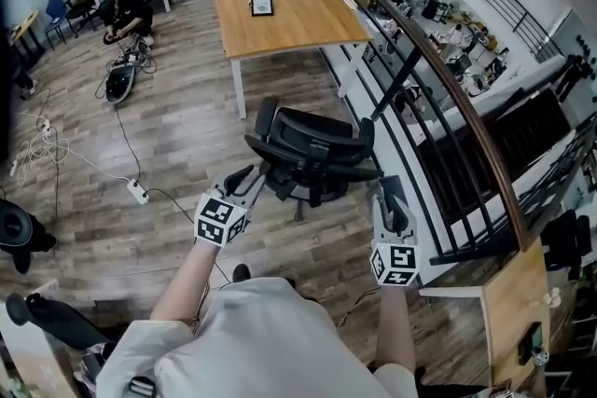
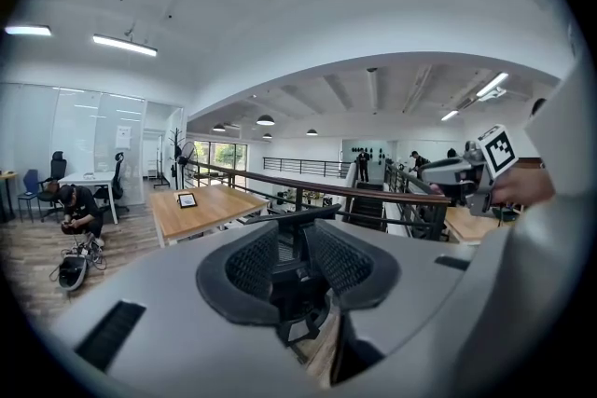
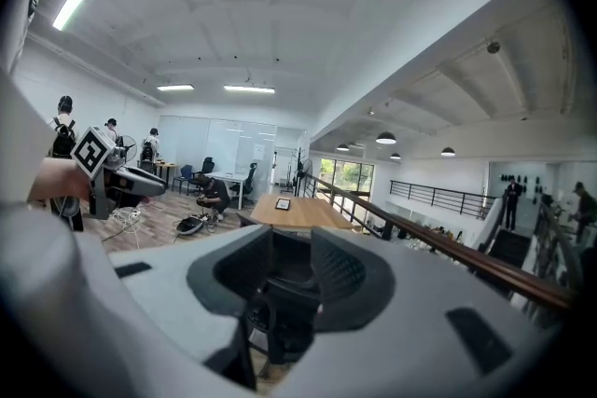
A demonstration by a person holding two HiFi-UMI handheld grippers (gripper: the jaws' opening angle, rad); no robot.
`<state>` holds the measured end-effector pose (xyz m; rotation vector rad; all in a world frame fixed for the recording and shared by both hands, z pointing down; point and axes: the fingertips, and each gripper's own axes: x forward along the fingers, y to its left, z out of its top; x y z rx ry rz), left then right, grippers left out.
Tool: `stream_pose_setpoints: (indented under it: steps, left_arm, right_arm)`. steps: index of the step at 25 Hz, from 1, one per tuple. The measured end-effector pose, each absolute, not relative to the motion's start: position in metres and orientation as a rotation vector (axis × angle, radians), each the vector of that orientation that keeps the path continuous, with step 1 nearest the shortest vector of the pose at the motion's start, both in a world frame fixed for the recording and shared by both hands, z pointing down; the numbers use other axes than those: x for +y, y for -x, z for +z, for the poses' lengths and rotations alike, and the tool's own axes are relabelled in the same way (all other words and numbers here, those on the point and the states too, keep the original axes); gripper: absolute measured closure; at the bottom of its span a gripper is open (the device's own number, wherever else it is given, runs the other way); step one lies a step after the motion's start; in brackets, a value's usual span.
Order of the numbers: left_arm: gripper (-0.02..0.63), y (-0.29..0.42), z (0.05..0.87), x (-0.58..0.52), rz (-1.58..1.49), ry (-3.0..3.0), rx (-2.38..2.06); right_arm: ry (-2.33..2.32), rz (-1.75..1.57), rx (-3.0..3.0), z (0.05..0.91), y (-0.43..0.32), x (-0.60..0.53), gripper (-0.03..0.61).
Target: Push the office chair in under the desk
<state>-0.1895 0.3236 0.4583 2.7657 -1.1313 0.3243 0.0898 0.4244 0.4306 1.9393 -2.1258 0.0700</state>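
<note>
1. The left gripper and the right gripper each hold their jaws partly apart, clamped on nothing; dark chair parts show through both gaps.
2. Both are at the office chair, one on each side of its back. Whether they touch it or stop just short is hard to tell.
3. The chair stands on the wood floor beside the railing, well apart from the desk, not under it.
4. A small dark-framed panel lies on the desk.
5. Far left, a person crouches among cables.
</note>
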Motion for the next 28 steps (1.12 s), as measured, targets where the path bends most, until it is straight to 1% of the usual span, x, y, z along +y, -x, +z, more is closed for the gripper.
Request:
stream_pose_setpoints:
  steps: [3,19,28]
  left_arm:
    - [0.486,0.189,0.459,0.329,0.320,-2.753,-1.143]
    - [0.483,0.175,0.477,0.352,0.395,-2.727,-1.211]
    - [0.483,0.172,0.485,0.335,0.421,-2.710,-1.210]
  right_arm:
    - [-1.907,0.078,-2.144,0.435,-0.090,0.427,0.439]
    - [-1.813,0.095,-2.175,0.460,-0.117,0.437,0.439]
    - [-1.768,0.120,-2.178,0.476,-0.116,0.414,0.439]
